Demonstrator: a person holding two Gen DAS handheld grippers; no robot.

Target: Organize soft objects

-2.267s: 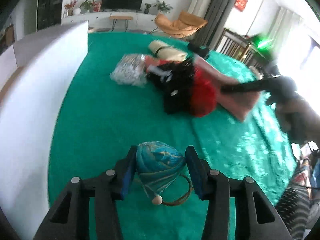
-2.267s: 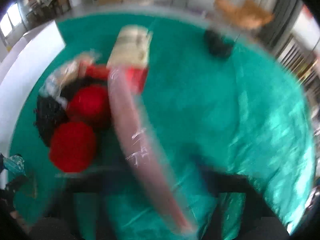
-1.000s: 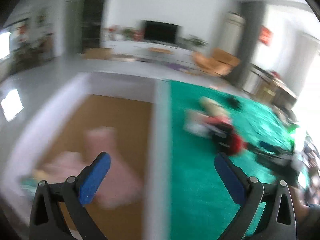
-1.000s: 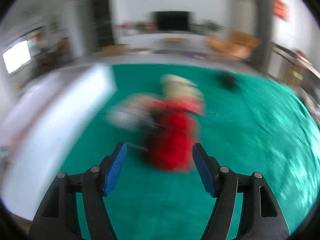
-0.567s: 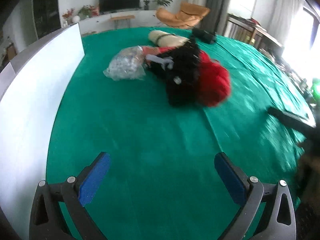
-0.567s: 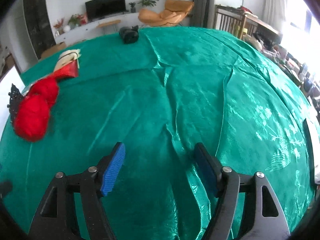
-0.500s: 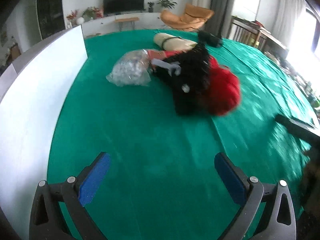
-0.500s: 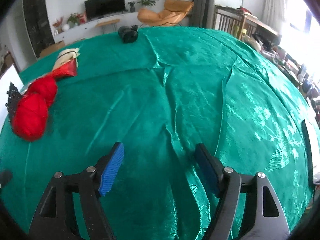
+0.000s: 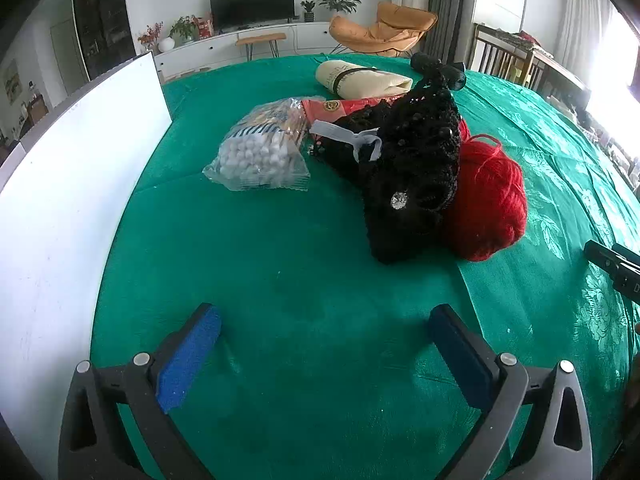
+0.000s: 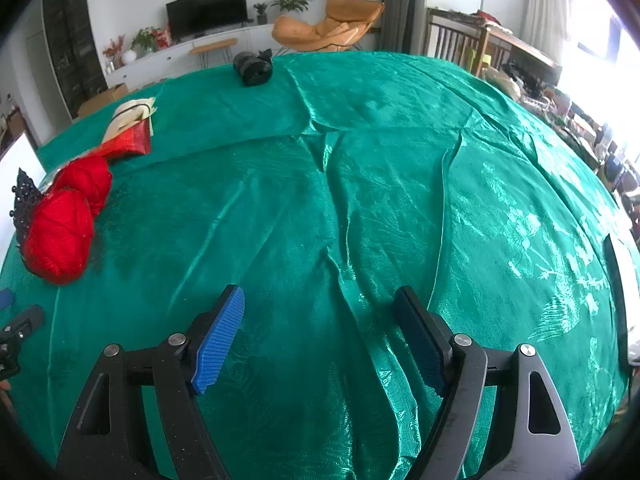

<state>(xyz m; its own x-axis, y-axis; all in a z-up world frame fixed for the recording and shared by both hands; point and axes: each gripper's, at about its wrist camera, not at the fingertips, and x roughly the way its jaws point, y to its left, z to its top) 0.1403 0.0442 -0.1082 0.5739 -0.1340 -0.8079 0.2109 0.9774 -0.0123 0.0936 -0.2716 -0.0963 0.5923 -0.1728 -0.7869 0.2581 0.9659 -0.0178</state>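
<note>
In the left wrist view a pile lies mid-table: a black beaded knit piece [image 9: 412, 160], red yarn balls [image 9: 490, 204], a clear bag of white balls [image 9: 260, 156], a red packet [image 9: 340, 106] and a cream roll [image 9: 360, 78]. My left gripper [image 9: 324, 338] is open and empty, well short of the pile. My right gripper [image 10: 320, 320] is open and empty over bare green cloth; the red yarn [image 10: 60, 232] and the black knit piece [image 10: 24, 200] lie far to its left.
A white box wall [image 9: 60, 200] runs along the table's left side. A small black bag [image 10: 254, 66] sits at the far edge. The green tablecloth [image 10: 400, 180] is wrinkled. The right gripper's tip [image 9: 612, 264] shows at the left view's right edge.
My left gripper let go of the teal pouch at the box and swung back over the table, open. My right gripper released the pink item and now faces the bare cloth.
</note>
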